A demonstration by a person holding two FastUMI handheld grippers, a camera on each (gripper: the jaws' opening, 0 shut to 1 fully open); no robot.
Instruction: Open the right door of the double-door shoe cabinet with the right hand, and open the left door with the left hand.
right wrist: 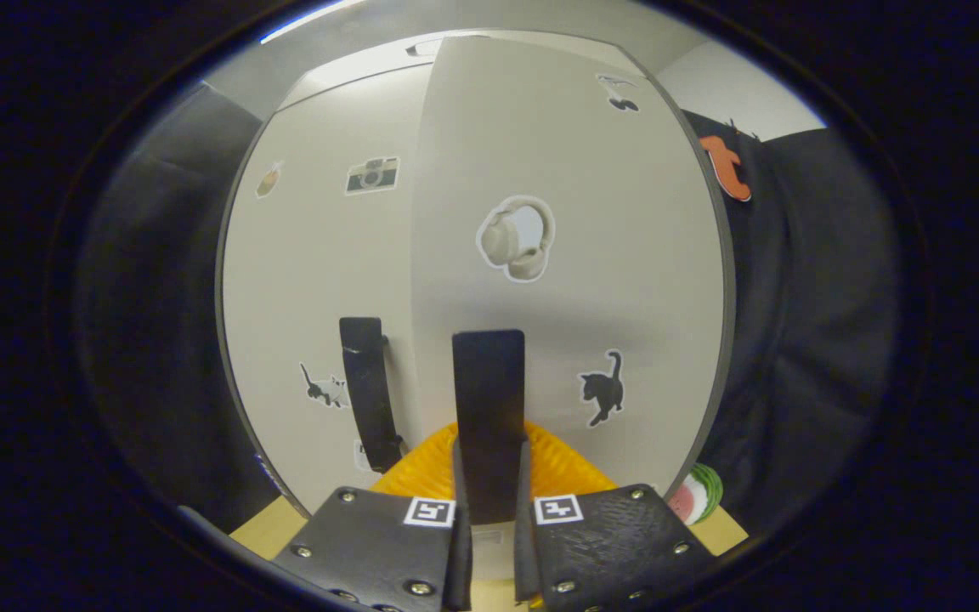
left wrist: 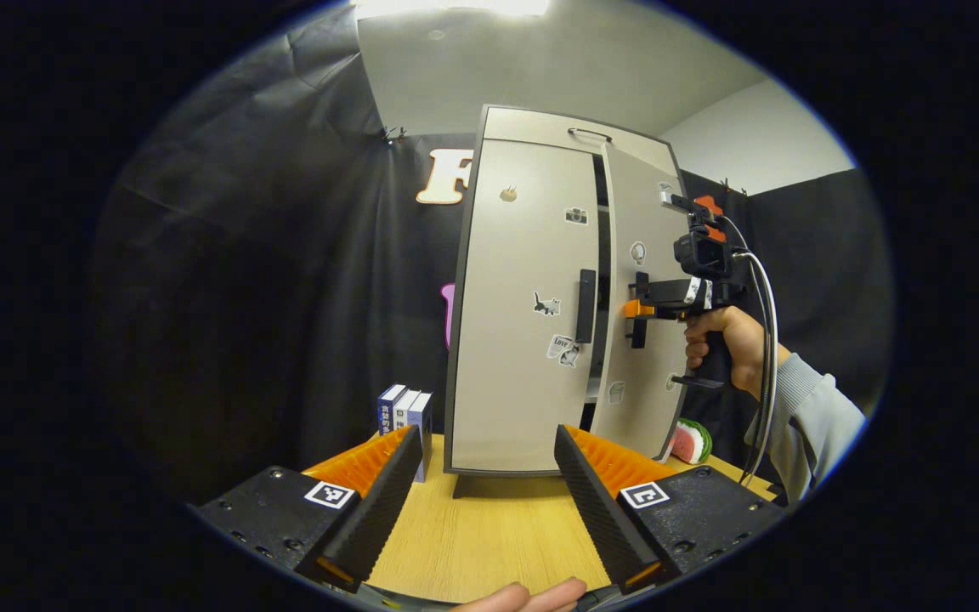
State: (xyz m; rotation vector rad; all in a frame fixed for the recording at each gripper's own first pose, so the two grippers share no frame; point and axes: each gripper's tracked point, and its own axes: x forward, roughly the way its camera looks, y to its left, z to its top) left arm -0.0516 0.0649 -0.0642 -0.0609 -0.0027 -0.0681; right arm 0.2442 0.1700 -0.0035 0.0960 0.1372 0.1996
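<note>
The shoe cabinet [left wrist: 523, 340] stands upright on the wooden counter [left wrist: 489, 527], straight ahead of the left hand-held gripper [left wrist: 489, 501]. That gripper's fingers are spread wide with nothing between them, well short of the cabinet, and the bare counter lies between the two. The left door [left wrist: 523, 297] looks shut, its dark vertical handle [left wrist: 585, 306] above and beyond the gripper's right finger.

The right door [left wrist: 638, 340] stands slightly ajar, with a dark gap showing between the two doors. The right hand-held gripper [left wrist: 638, 310], held by a hand [left wrist: 723, 344] in a grey sleeve [left wrist: 812, 425], is at that door's handle [right wrist: 489, 416]. In the right gripper view its two fingers [right wrist: 460, 544] are drawn in close on either side of the dark handle bar, gripping it.

Stickers dot both doors: a camera [right wrist: 372, 174], headphones [right wrist: 517, 238], cats [right wrist: 602, 388]. Beside the cabinet, ahead and to the left of the left gripper, a few books [left wrist: 406, 416] stand upright on the counter. On the cabinet's other side, under the right gripper, sits a watermelon slice [left wrist: 692, 440]. The black cloth wall [left wrist: 285, 297] hangs behind everything.
</note>
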